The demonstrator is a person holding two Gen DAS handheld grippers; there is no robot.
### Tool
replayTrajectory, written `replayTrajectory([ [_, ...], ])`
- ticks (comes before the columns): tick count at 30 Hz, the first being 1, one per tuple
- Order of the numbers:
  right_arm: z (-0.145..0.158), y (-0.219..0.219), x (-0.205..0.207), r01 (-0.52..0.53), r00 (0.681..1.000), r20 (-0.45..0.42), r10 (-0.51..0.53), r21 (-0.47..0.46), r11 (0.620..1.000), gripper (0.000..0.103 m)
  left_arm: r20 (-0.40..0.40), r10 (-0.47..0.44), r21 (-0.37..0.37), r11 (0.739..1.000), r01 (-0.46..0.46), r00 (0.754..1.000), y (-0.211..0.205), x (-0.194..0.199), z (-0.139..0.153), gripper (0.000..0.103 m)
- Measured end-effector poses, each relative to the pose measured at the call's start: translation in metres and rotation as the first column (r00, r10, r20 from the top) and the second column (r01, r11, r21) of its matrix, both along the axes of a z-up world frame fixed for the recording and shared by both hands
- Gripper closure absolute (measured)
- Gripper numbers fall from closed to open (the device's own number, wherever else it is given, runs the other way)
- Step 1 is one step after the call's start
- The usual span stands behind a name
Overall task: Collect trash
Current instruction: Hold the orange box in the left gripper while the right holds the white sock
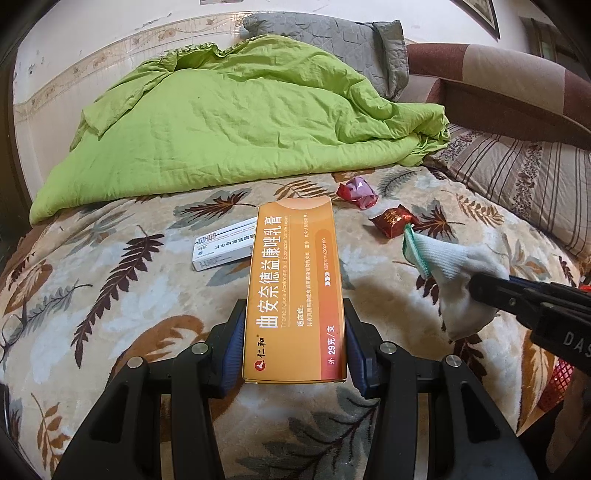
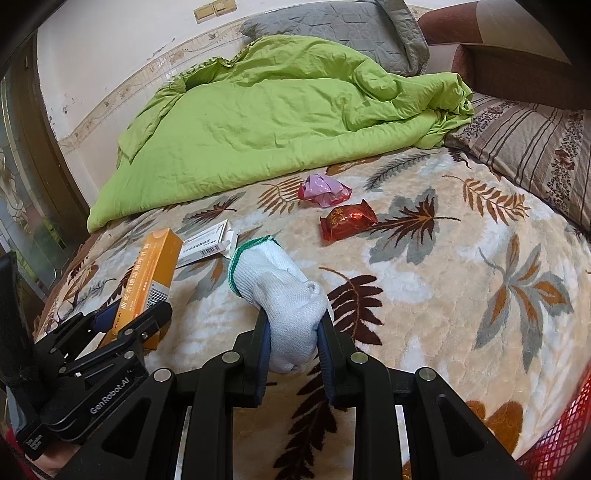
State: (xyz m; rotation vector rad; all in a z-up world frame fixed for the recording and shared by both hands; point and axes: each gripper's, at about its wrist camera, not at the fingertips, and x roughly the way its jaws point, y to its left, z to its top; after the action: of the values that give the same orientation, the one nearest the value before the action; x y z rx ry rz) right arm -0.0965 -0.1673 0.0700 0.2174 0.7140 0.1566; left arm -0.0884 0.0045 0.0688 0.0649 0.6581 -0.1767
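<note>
With the left gripper clamped on the orange box and the right gripper clamped on a white glove, both above the bed, carrying them to the red basket likely comes next.

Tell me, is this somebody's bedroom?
Most likely a bedroom. The trash lies on a bed covered by a leaf-patterned blanket, with a rumpled green quilt and a grey pillow by the wall, and a striped pillow to the side.
</note>
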Motion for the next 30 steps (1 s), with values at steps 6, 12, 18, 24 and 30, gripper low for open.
replayTrajectory([
  [6,0.002,0.000,-0.001,0.022,1.000,0.007,-0.022,0.005,1.000,0.078,-0.004,-0.020,-0.017,1.000,0.019,1.000,0.001,0.000,0.001,0.057],
  [12,0.007,-0.005,-0.004,0.049,0.998,0.026,-0.049,0.014,0.999,0.078,-0.005,-0.034,-0.019,0.999,0.034,0.999,-0.001,0.002,0.000,0.057],
  [18,0.016,-0.023,-0.010,0.092,0.995,0.045,-0.094,0.047,0.995,0.078,0.005,-0.053,-0.026,0.998,0.053,0.999,-0.001,-0.001,0.002,0.057],
  [24,0.022,-0.036,-0.022,0.117,0.990,0.074,-0.121,0.049,0.992,0.078,0.014,-0.068,-0.019,0.997,0.069,0.998,-0.003,-0.002,0.002,0.057],
  [30,0.018,-0.036,-0.019,0.109,0.992,0.053,-0.113,0.069,0.992,0.078,0.028,-0.087,-0.016,0.996,0.088,0.996,-0.006,-0.006,0.005,0.057],
])
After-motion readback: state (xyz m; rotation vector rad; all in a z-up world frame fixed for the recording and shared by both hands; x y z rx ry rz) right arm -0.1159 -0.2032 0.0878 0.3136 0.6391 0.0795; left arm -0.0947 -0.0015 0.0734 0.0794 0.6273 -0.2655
